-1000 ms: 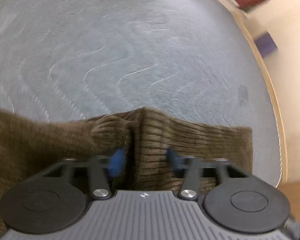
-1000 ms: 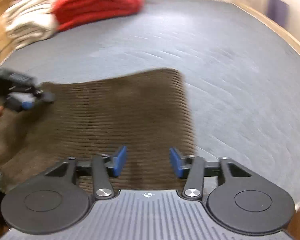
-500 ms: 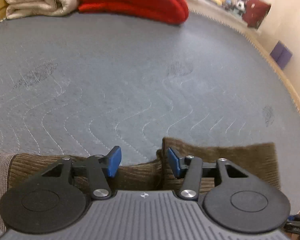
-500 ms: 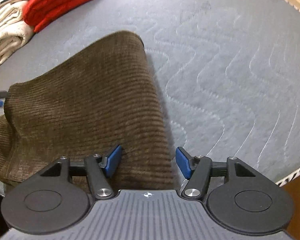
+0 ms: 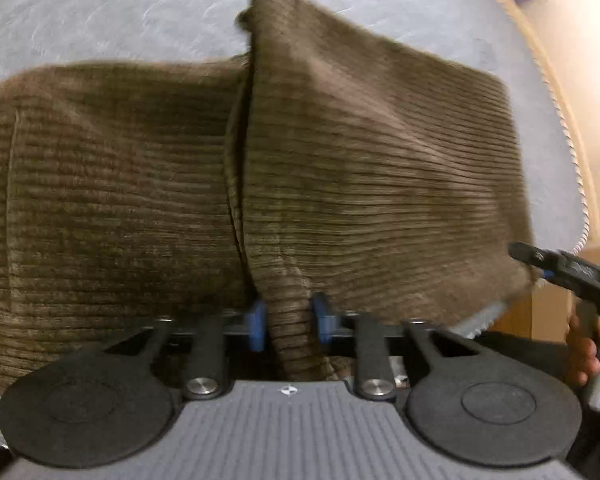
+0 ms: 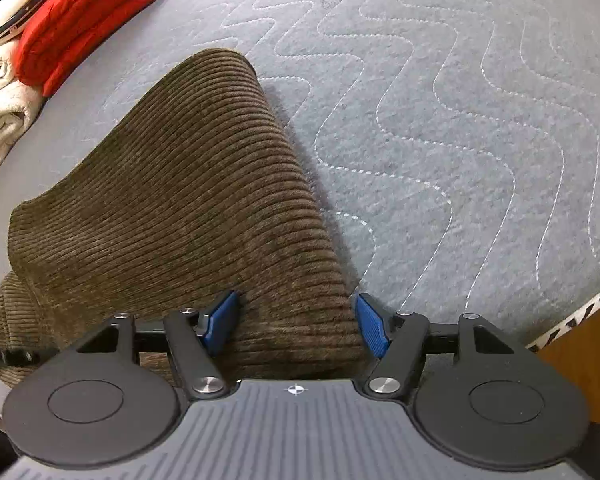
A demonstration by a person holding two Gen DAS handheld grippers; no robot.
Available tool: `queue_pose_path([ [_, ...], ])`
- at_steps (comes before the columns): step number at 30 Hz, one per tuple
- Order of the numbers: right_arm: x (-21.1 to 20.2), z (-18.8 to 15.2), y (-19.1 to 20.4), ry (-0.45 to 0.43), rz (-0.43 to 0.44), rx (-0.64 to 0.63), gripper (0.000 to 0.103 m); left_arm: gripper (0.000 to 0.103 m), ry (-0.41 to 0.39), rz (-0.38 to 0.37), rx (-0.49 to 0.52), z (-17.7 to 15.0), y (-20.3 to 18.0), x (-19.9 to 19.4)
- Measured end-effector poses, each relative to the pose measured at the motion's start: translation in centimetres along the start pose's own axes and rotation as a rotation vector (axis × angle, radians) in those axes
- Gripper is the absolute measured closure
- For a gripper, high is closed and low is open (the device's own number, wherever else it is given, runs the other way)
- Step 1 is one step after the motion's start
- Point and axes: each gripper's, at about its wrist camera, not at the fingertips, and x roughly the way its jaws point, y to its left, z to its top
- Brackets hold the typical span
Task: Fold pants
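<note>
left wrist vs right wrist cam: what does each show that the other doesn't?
Left wrist only: the left gripper, its jaws just closed onto a ridge of the brown corduroy pants, and the person's hand holding the other tool.

Right wrist only: the right gripper with jaws just opened, astride the cloth, plus a red folded item and cream towels.

Both: the pants and the grey quilted pad.

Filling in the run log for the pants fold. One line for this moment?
step: gathering fold | left gripper: just closed on a ridge of the pants | right gripper: opening, pants between, pads not pressing | surface: quilted pad

Red blanket point(image 6: 88, 12), cream towel point(image 6: 0, 112), quilted mat point(image 6: 460, 140)
</note>
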Motion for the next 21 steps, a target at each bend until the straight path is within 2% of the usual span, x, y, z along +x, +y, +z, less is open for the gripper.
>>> queue_pose_path([
  [2,-0.3,0.1,0.0,-0.005,0.0,0.002,0.038,0.087,-0.064,-0.125,-0.045,0.1,0.8,-2.5],
  [3,-0.4,0.1,-0.1,-0.018,-0.002,0.008,0.044,0.087,-0.102,-0.181,-0.051,0.2,1.1,-3.8],
  [4,-0.8,0.1,-0.2,-0.035,-0.003,0.022,0.051,0.087,-0.11,-0.192,-0.047,0.1,1.3,-4.3],
  [5,-1.1,0.1,-0.4,-0.046,0.0,0.033,0.06,0.087,-0.093,-0.171,-0.044,0.0,1.6,-4.1],
  [7,-1.9,0.0,-0.6,-0.074,0.003,0.04,0.077,0.087,-0.01,-0.089,-0.039,-0.5,2.0,-2.2],
  [8,-2.2,0.1,-0.7,-0.086,0.01,0.039,0.081,0.086,0.029,-0.022,-0.007,-0.7,2.1,-1.3],
  [9,-2.4,0.2,-0.9,-0.091,0.017,0.041,0.082,0.078,0.038,0.025,0.032,-1.0,1.7,-0.9],
  [11,-3.2,0.5,-1.2,-0.106,0.033,0.051,0.086,0.078,-0.017,0.017,0.036,-0.6,1.3,-1.9],
  [13,-3.9,0.6,-1.4,-0.122,0.027,0.06,0.087,0.075,-0.143,0.041,0.073,-0.2,0.7,-4.0],
  [15,-3.9,0.6,-1.3,-0.132,-0.016,0.048,0.093,0.074,-0.223,0.038,0.095,0.4,0.2,-5.1],
  [17,-3.5,0.5,-1.3,-0.121,-0.059,0.021,0.09,0.074,-0.22,-0.038,0.094,0.4,-0.3,-4.5],
  [18,-3.2,0.4,-1.5,-0.095,-0.037,0.026,0.086,0.074,-0.202,-0.057,0.109,-0.1,-0.4,-4.2],
  [20,-2.9,0.1,-1.7,-0.071,-0.003,0.041,0.06,0.074,-0.107,-0.05,0.169,-0.7,-1.2,-2.0],
  [21,-2.8,0.0,-1.6,-0.062,0.0,0.042,0.056,0.075,-0.013,-0.001,0.21,-1.2,-1.7,-0.2],
])
